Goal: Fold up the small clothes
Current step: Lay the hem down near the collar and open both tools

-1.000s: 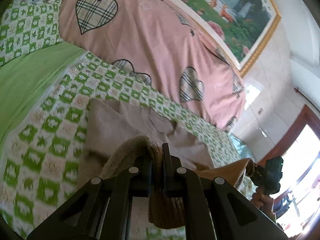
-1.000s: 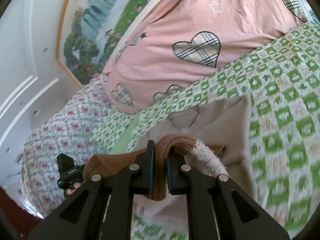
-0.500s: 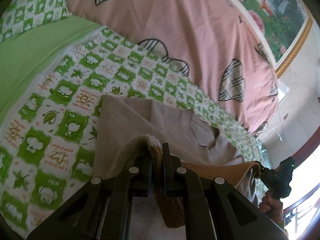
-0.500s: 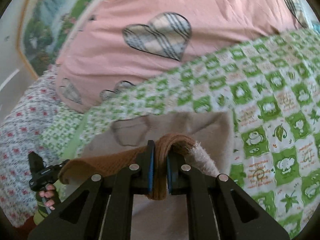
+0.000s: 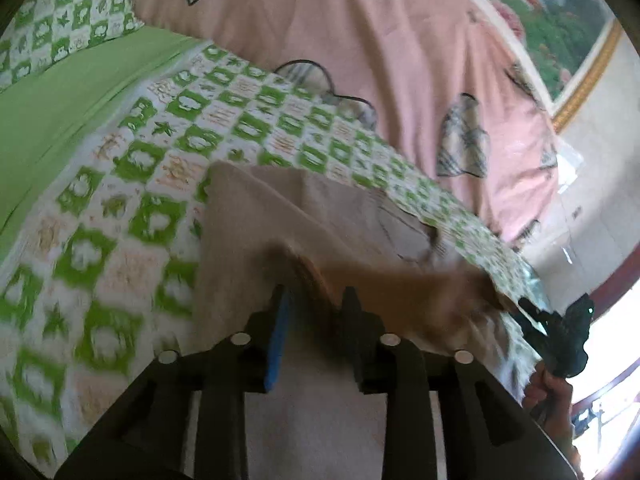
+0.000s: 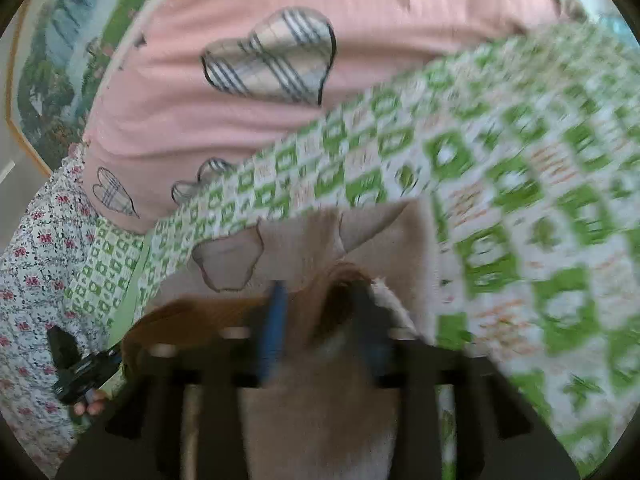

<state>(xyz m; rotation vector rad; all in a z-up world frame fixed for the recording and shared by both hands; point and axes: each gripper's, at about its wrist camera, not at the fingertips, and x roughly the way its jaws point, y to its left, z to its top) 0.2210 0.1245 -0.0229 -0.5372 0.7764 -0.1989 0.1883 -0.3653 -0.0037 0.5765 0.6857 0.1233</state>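
Both claws have spread since half a second ago: then each was clenched on the brown ribbed hem, and now the left claw (image 5: pixel 316 300) and the right claw (image 6: pixel 320 292) stand released, with blue pads showing and the hem lying loosely between the fingers. Both views are now blurred with motion.

From largest to smallest: the bed, covered by a green-and-white checked sheet (image 5: pixel 132 208), fills the 9 o'clock side of the left view and the 3 o'clock side of the right view. Behind it, toward 12 o'clock, lies a pink quilt (image 6: pixel 224 120) printed with plaid hearts. A framed landscape painting (image 5: pixel 560 12) hangs at 1 o'clock in the left view.

The small beige garment (image 5: pixel 288 216) lies on the checked sheet at the centre of both views. Its brown hem (image 5: pixel 400 280) is folded up over the body, showing a pale fleecy inside. A pocket outlined in dark stitching (image 6: pixel 228 260) sits at 10 o'clock from the right claw.

No brand, label or legible writing can be made out.
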